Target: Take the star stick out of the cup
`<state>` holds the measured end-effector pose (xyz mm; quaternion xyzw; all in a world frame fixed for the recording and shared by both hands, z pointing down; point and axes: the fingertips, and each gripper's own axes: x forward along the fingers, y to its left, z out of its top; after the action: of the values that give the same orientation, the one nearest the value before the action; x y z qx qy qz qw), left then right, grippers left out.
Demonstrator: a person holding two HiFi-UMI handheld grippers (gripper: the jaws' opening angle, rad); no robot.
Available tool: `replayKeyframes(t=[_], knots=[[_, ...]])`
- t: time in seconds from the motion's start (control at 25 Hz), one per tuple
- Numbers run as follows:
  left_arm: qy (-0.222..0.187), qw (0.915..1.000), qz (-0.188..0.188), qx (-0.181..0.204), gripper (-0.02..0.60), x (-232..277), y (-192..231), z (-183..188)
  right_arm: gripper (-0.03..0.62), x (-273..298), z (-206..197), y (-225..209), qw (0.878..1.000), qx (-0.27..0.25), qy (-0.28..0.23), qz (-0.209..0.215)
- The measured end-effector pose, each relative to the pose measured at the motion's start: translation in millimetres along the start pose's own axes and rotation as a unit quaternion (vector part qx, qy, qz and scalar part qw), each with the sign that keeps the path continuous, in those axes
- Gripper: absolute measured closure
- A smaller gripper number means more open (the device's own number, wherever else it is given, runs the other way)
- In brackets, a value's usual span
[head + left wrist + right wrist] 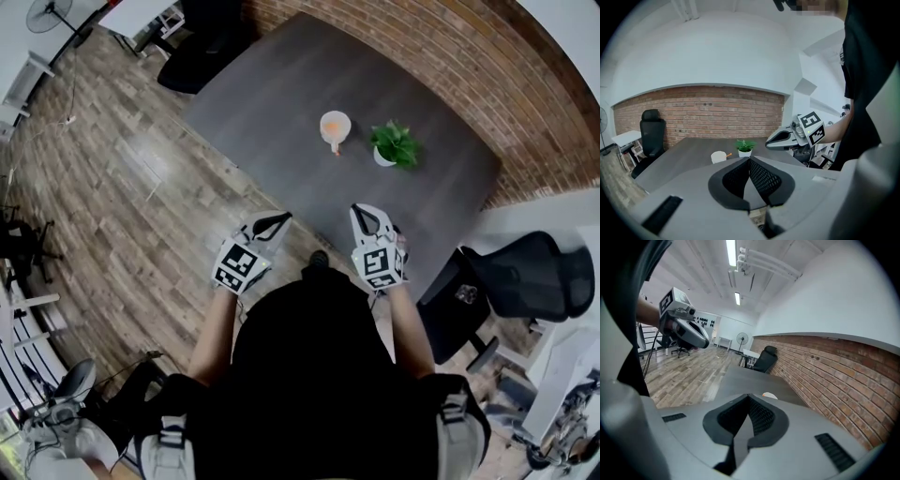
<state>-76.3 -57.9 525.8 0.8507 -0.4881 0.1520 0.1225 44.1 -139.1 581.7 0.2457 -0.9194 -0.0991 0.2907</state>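
While the left gripper (280,218) and right gripper (362,212) rest closed, empty, the cup (335,125) stands far ahead; right is nearer. Its star stick (338,147) leans nearward.

Cup: you have a small white cup (335,125) standing upright with its mouth open to the top; the head view shows an orange tint inside it.
Cup place: it stands just beside the potted plant (394,142), on the plant's left in the head view. The two are near each other but apart.
Star stick: you see a thin orange star stick (729,154), and it sits in the cup.
Stick pose: it is tilted. In the left gripper view its end pokes over the rim on the side toward the potted plant.
Stick detail: its star shape is too small for you to make out.
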Motion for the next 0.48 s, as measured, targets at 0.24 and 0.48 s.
replayKeyframes(t=[0.24,0.48], knots=[[-0.003,0.9999,0.01,-0.001,0.58,15.0,3.9,8.1,0.594,7.8,-3.0,-6.9,1.0,-0.006,-0.001,0.018],[-0.008,0.9998,0.018,-0.003,0.58,25.4,-0.1,11.8,0.594,11.1,-8.8,-14.6,0.999,-0.013,-0.012,0.027]])
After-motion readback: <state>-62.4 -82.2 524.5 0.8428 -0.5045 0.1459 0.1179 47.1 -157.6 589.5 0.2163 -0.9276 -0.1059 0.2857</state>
